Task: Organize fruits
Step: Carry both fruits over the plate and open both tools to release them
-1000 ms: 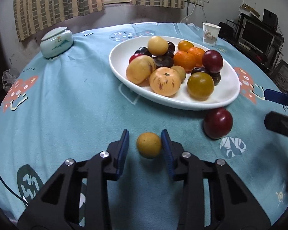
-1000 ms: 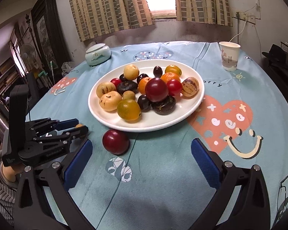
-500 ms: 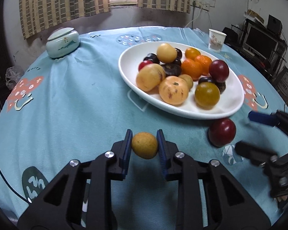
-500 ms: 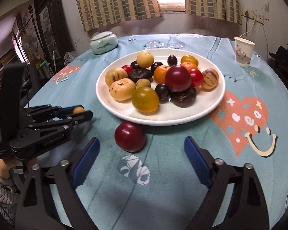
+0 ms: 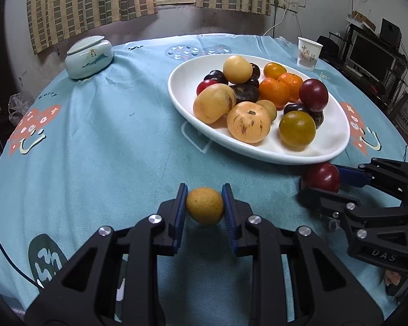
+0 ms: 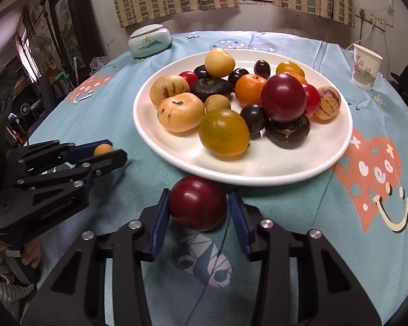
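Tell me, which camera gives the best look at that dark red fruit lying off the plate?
The right wrist view. There the dark red fruit sits large and whole between the right gripper's fingers, just before the plate. The left wrist view shows it small at the side, partly hidden by that gripper.

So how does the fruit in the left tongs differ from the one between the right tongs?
The yellow fruit is small and matte; the red fruit is larger and glossy. The left tongs are clamped on the yellow fruit; the right tongs only straddle the red one, with a gap on one side. Both are round and off the plate.
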The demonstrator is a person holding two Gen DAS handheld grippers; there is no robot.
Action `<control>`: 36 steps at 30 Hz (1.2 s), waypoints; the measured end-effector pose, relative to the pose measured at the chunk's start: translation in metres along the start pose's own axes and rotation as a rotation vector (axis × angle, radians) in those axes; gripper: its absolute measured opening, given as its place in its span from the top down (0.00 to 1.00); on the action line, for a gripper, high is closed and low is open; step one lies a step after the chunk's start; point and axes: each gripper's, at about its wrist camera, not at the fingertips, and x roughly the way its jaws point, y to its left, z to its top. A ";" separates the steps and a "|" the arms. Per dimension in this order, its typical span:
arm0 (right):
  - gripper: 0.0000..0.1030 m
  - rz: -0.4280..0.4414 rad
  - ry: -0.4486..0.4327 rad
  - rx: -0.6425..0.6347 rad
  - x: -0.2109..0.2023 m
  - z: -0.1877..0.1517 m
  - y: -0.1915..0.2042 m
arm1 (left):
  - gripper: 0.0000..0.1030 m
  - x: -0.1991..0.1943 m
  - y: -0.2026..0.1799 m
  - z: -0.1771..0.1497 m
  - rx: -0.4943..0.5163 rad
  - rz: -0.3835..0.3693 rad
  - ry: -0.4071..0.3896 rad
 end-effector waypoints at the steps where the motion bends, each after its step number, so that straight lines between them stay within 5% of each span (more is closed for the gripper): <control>1: 0.61 0.005 -0.006 0.001 -0.004 -0.001 -0.001 | 0.75 -0.002 -0.001 0.000 0.001 0.006 -0.009; 9: 0.61 0.025 -0.239 0.120 -0.095 0.007 -0.038 | 0.75 -0.065 -0.010 0.035 0.000 0.026 -0.191; 17: 0.61 -0.069 -0.436 0.113 -0.152 0.083 -0.064 | 0.75 -0.085 -0.028 0.112 0.030 0.040 -0.305; 22: 0.61 -0.044 -0.394 0.113 -0.103 0.115 -0.067 | 0.74 -0.034 -0.036 0.132 0.015 0.034 -0.259; 29: 0.61 -0.078 -0.211 0.076 -0.015 0.128 -0.072 | 0.74 0.043 -0.031 0.128 0.000 0.053 -0.147; 36: 0.61 -0.106 -0.149 0.070 0.019 0.116 -0.076 | 0.74 0.060 -0.025 0.126 -0.014 0.063 -0.129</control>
